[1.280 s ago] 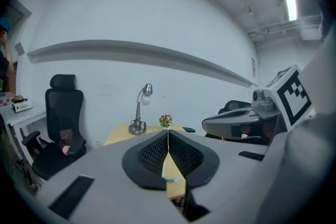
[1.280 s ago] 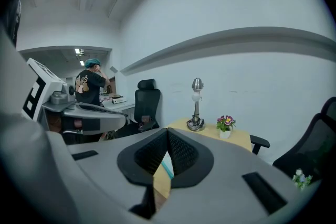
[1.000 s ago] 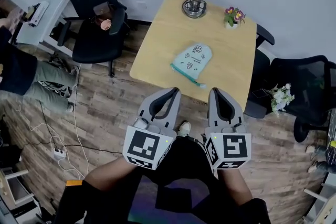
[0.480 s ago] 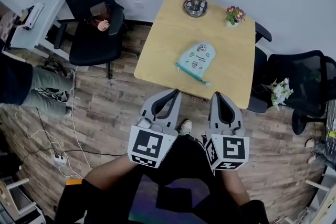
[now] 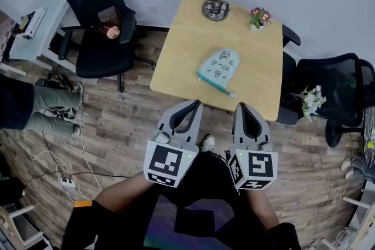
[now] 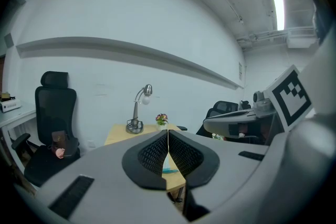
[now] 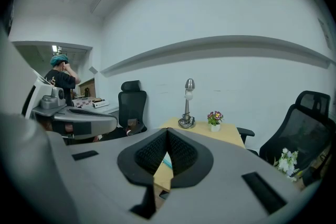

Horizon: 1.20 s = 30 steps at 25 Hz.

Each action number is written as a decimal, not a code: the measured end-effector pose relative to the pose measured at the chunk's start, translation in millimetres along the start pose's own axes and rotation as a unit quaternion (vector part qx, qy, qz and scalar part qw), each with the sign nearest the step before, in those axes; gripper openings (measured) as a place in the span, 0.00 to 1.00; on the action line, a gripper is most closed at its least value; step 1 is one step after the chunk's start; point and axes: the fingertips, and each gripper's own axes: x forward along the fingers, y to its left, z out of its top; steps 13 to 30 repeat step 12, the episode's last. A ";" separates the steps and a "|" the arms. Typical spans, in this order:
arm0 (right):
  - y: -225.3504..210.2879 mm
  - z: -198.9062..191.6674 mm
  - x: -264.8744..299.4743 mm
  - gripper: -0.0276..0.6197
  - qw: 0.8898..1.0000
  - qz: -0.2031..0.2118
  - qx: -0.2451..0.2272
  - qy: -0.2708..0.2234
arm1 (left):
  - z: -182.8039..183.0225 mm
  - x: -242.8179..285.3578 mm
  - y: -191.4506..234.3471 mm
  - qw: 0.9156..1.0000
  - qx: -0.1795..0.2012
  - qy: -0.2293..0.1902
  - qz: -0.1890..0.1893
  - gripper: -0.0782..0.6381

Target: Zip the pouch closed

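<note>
- The pouch (image 5: 218, 67), pale blue-green with small printed figures, lies flat on the wooden table (image 5: 184, 38), close to the table's 6 o'clock edge in the head view.
- Its teal zipper edge (image 5: 214, 84) runs along the pouch's side at 6 o'clock; at this size I can't tell whether the zip is open.
- The left gripper (image 5: 195, 103) is at about 7 o'clock from the pouch, off the table and well apart from it. Its jaws are pressed together with nothing between them.
- The right gripper (image 5: 242, 106) is at about 5 o'clock from the pouch, also short of the table. Its jaws are likewise closed and empty.
- A desk lamp (image 5: 217, 2) stands at 12 o'clock from the pouch, and a small flower pot (image 5: 260, 17) at 1 o'clock.
- A black office chair (image 5: 96, 14) stands at 9 o'clock from the table, and another chair (image 5: 328, 85) at 3 o'clock.
</note>
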 end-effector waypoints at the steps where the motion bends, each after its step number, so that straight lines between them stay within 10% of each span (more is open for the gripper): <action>1: 0.0 0.4 0.3 0.06 1.000 0.000 0.000 0.000 | 0.9 0.5 0.2 1.000 0.002 -0.002 -0.001 0.13; 30: 2.8 0.9 0.1 0.06 1.000 0.002 -0.004 -0.001 | 1.8 -1.8 1.5 1.000 0.000 -0.008 0.001 0.13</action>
